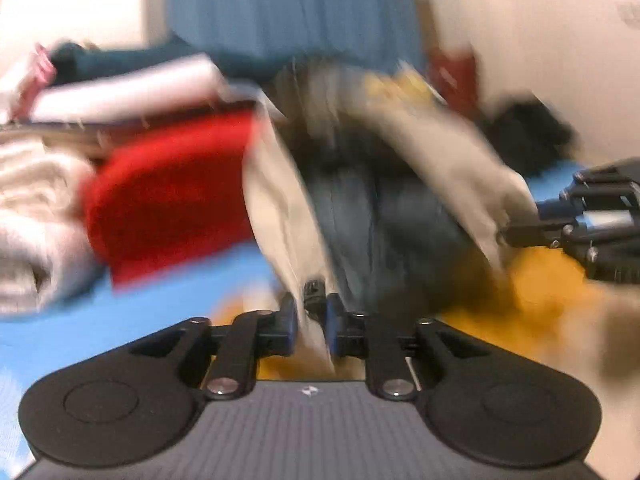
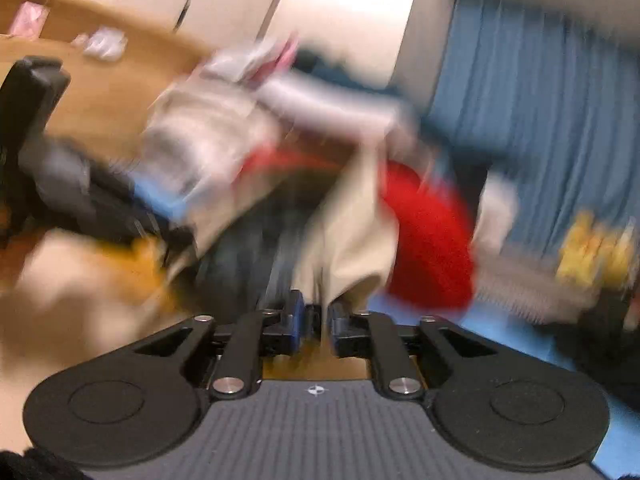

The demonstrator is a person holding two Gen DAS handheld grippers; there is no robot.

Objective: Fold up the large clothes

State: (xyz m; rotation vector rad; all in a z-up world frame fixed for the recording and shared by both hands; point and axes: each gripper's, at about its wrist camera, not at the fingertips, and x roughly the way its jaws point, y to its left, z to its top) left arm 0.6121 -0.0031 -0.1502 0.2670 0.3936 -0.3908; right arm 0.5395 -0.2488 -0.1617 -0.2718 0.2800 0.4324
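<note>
Both views are blurred. A large garment, beige [image 1: 276,208] on the outside and dark blue-grey [image 1: 360,208] in the middle, hangs stretched between my two grippers above the bed. My left gripper [image 1: 312,320] is shut on its beige edge, which runs down between the pads. At the right of the left wrist view, my right gripper [image 1: 508,236] pinches the other beige edge. In the right wrist view the right gripper [image 2: 316,320] has the beige cloth [image 2: 348,232] coming down into its narrow gap.
A red garment [image 1: 168,196] and a pile of pale clothes [image 1: 32,208] lie at the left on a blue sheet [image 1: 120,320]. Orange-yellow cloth [image 1: 548,292] lies under the held garment. A blue curtain [image 1: 288,4] hangs behind. A wooden board [image 2: 100,80] stands at the far side.
</note>
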